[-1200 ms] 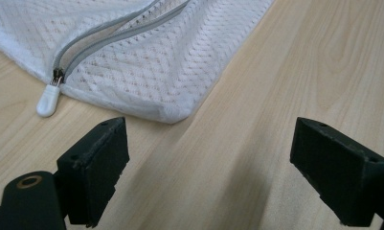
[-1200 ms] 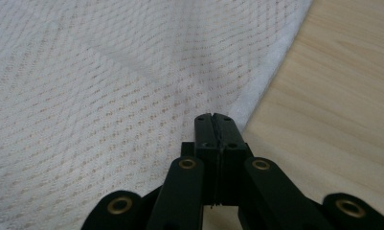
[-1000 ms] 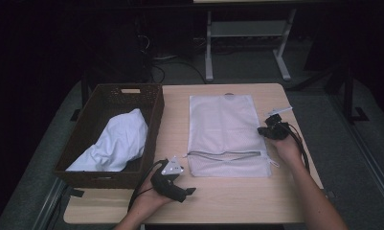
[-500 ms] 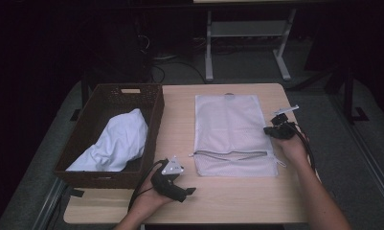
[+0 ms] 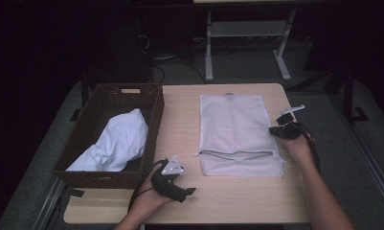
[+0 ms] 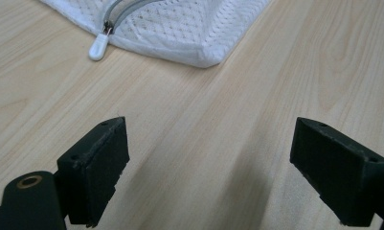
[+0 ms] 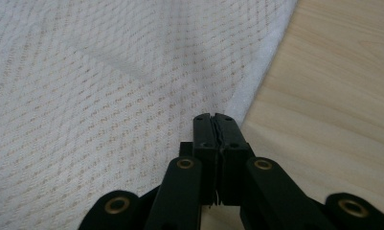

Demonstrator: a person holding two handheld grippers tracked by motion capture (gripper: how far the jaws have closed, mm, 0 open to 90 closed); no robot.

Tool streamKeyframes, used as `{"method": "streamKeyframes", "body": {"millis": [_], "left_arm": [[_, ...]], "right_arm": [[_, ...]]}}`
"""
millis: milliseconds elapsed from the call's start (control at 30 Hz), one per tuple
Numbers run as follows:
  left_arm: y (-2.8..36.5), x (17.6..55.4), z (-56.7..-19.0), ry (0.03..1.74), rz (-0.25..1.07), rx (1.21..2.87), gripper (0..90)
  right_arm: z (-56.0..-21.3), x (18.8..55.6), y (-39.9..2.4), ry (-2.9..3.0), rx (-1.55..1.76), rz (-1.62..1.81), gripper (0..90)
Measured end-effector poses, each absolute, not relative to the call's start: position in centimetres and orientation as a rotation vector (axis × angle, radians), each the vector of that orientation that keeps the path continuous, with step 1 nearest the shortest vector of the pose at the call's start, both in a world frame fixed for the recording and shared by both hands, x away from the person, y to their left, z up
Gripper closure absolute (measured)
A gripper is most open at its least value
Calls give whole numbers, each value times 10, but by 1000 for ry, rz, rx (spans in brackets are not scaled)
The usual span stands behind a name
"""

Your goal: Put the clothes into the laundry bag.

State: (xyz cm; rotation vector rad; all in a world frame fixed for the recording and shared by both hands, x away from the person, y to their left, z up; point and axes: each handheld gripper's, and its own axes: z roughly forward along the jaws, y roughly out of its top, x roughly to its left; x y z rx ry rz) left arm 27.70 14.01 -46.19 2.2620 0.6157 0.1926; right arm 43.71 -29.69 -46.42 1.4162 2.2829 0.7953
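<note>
Mesh laundry bag (image 5: 240, 132) lies flat on the wooden table (image 5: 180, 120), right of the middle, its long side running from near the far edge toward the person. A grey zipper (image 5: 235, 154) crosses it near its nearer end, and in the left gripper view the white zipper pull (image 6: 98, 47) rests on the bare wood just beside the bag's nearer left corner.

Right gripper (image 5: 278, 129) sits at the bag's right edge, held by a hand that comes in from the table's near right corner. In the right gripper view its jaws are pressed together with no gap, their tips at the bag's hem where the mesh meets the wood; whether a fold of fabric is pinched between them cannot be told.

Left gripper (image 5: 187, 190) rests low over the near edge of the table, near the bag's nearer left corner but apart from it. Its jaws stand wide, with only bare wood between them.

A dark woven basket (image 5: 151, 139) stands along the left edge of the table, and a crumpled white cloth (image 5: 115, 143) lies inside it.
</note>
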Motion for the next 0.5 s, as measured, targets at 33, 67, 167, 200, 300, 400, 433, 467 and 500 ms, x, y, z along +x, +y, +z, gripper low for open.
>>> {"method": "streamKeyframes", "body": {"millis": [33,67,167,200,300,400,433,467,500], "left_arm": [[140,277,-462,615,193,2263,127],[140,277,-462,615,193,2262,127],[140,277,-462,616,192,2261,127],[140,277,-462,615,193,2261,127],[140,277,-462,615,193,2260,127],[140,277,-462,616,192,2260,127],[140,277,-462,616,193,2260,127],[140,277,-462,616,192,2260,127],[140,277,-462,616,192,2260,127]], "right_arm": [[-464,437,-299,2281,1415,789,877],[-464,437,-300,2278,1424,787,877],[-464,437,-304,2269,1439,782,877],[-464,437,-306,2267,1444,780,877],[-464,436,-311,2256,1462,778,877],[-464,436,-316,2245,1478,772,877],[-463,436,-317,2241,1487,771,877],[-463,436,-319,2237,1493,769,877],[-463,436,-321,2233,1499,766,877]]}}
